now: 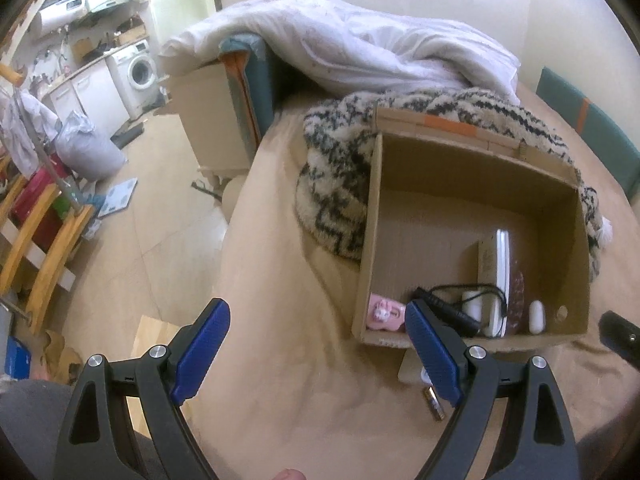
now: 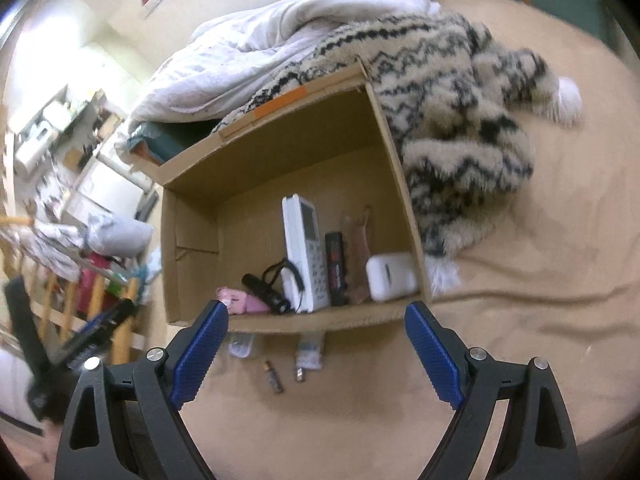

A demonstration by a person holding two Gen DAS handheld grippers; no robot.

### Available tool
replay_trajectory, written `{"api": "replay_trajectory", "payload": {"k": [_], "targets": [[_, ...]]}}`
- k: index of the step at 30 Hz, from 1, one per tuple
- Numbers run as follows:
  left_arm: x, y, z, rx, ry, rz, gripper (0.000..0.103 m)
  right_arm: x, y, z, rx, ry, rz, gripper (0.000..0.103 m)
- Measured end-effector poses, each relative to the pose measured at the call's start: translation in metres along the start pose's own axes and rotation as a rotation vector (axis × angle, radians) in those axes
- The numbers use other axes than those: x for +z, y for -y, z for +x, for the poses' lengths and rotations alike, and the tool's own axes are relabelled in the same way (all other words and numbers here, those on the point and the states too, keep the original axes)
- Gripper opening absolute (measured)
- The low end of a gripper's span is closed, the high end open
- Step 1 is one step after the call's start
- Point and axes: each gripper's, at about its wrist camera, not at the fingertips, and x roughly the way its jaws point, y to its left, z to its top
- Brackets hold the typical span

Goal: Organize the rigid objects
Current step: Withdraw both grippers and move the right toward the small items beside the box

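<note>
Both the left tongs and right tongs stand apart, gripping nothing. The open brown cardboard box lies just ahead of them, and a small dark cylindrical battery lies between the right tongs' fingers on the beige bed cover.

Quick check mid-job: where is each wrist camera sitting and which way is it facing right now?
Left wrist: on the left gripper, angled down at the cardboard box from its left-front; open blue pads, a fingertip at the bottom edge.
Right wrist: on the right gripper, angled down into the box; open pads, the other gripper at left.
Both share the box, white remote, battery.
</note>
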Motion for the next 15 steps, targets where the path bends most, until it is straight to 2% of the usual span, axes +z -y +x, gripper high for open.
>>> {"api": "replay_trajectory", "payload": {"k": [8,13,15], "targets": [[-0.008,-0.002,0.017,-0.013,-0.071,-0.021,0.088,-0.016,0.02,0.023,0.009,-0.111,0.107,0.095],[-0.008,-0.007,0.019,-0.04,-0.098,-0.064,0.088,-0.024,0.017,0.052,-0.013,-0.211,0.105,0.095],[-0.008,-0.008,0.02,-0.044,-0.107,-0.071,0.088,-0.027,0.01,0.064,-0.05,-0.243,0.068,0.095]]}}
